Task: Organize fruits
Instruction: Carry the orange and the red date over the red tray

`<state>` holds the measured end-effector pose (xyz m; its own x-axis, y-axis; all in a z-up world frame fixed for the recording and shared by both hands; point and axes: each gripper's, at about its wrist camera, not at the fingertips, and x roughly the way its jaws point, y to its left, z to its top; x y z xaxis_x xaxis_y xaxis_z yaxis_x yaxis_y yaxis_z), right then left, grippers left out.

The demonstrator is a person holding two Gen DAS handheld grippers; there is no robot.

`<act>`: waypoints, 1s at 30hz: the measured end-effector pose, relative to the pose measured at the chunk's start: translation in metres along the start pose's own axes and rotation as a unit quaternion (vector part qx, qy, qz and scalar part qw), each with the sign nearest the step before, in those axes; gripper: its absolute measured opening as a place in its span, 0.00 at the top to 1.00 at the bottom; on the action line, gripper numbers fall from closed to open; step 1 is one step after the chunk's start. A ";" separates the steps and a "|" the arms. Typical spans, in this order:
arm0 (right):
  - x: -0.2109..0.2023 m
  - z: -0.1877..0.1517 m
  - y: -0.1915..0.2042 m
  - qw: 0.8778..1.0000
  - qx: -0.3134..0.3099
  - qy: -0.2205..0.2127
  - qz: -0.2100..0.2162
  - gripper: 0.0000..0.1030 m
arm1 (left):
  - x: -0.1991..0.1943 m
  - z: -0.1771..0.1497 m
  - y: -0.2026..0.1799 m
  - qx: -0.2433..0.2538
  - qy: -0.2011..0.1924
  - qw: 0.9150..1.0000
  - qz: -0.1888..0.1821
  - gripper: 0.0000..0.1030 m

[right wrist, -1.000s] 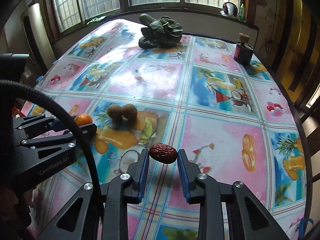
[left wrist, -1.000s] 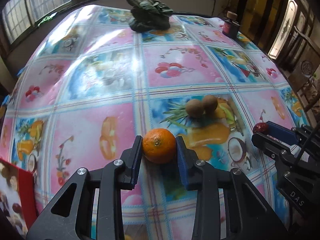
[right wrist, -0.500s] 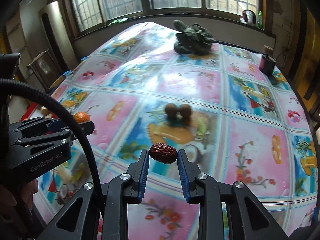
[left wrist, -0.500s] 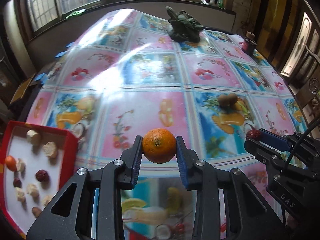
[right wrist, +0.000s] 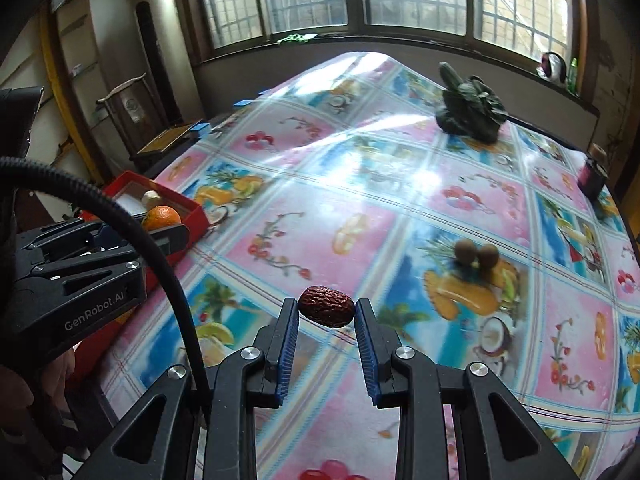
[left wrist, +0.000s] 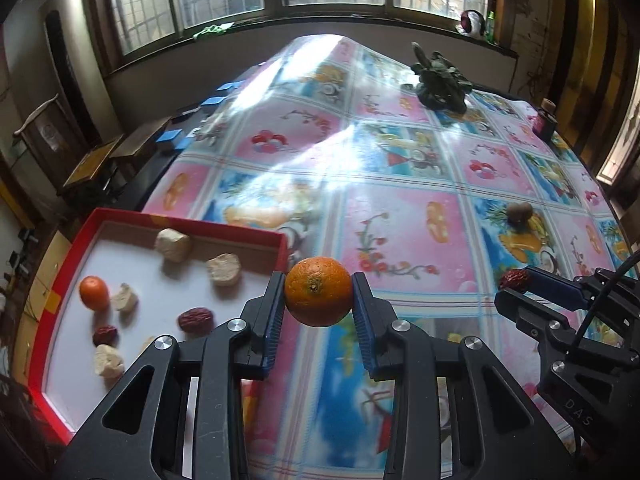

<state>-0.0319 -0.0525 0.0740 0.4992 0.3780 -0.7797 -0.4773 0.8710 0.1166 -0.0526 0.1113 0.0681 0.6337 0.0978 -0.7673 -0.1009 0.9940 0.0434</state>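
Orange mandarin is clamped in the left hand-held gripper just right of the red tray; a dried jujube is pinched by the right hand-held gripper. Both should be lowered over bare tray floor before release.

tray left on table; kiwis right.

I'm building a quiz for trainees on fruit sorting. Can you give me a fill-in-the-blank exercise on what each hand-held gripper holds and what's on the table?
1. The left hand-held gripper is shut on an ____.
2. The right hand-held gripper is shut on a wrinkled ____ date.
3. The tray with the white floor has a ____ rim.
4. ____ brown kiwis lie together on the tablecloth.

Missing words: orange; red; red; Two
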 end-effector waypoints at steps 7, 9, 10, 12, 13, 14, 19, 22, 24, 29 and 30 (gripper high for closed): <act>0.003 0.010 0.041 0.999 -0.037 -0.002 0.013 0.73 | -0.014 -0.009 0.038 -0.027 -0.014 0.999 0.024 0.69; 0.003 0.012 0.053 0.999 -0.049 -0.003 0.017 0.73 | -0.016 -0.012 0.048 -0.035 -0.016 0.999 0.030 0.69; 0.004 0.013 0.058 0.998 -0.054 -0.002 0.019 0.73 | -0.018 -0.013 0.053 -0.039 -0.017 0.999 0.032 0.69; 0.005 0.015 0.069 0.998 -0.063 -0.002 0.025 0.73 | -0.021 -0.016 0.061 -0.044 -0.020 0.998 0.038 0.69; 0.005 0.016 0.075 0.997 -0.067 -0.002 0.028 0.73 | -0.023 -0.018 0.065 -0.047 -0.021 0.998 0.042 0.69; 0.006 0.017 0.080 0.997 -0.071 -0.003 0.032 0.73 | -0.024 -0.020 0.070 -0.051 -0.023 0.997 0.046 0.69; 0.009 0.021 0.104 0.995 -0.083 -0.003 0.053 0.73 | -0.028 -0.028 0.091 -0.067 -0.024 0.996 0.061 0.69; 0.013 0.022 0.117 0.994 -0.092 0.000 0.061 0.73 | -0.029 -0.033 0.103 -0.077 -0.022 0.995 0.066 0.69; 0.017 0.023 0.126 0.993 -0.097 0.002 0.067 0.73 | -0.029 -0.037 0.109 -0.082 -0.021 0.994 0.070 0.69; 0.024 0.025 0.145 0.990 -0.115 0.009 0.078 0.73 | -0.027 -0.043 0.124 -0.095 -0.015 0.992 0.078 0.69; 0.027 0.026 0.148 0.990 -0.118 0.010 0.080 0.73 | -0.026 -0.044 0.127 -0.098 -0.015 0.992 0.079 0.69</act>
<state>-0.0704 0.0947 0.0867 0.3899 0.4976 -0.7748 -0.7059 0.7018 0.0955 -0.1159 0.2332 0.0657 0.6198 0.2555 -0.7420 -0.3455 0.9378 0.0344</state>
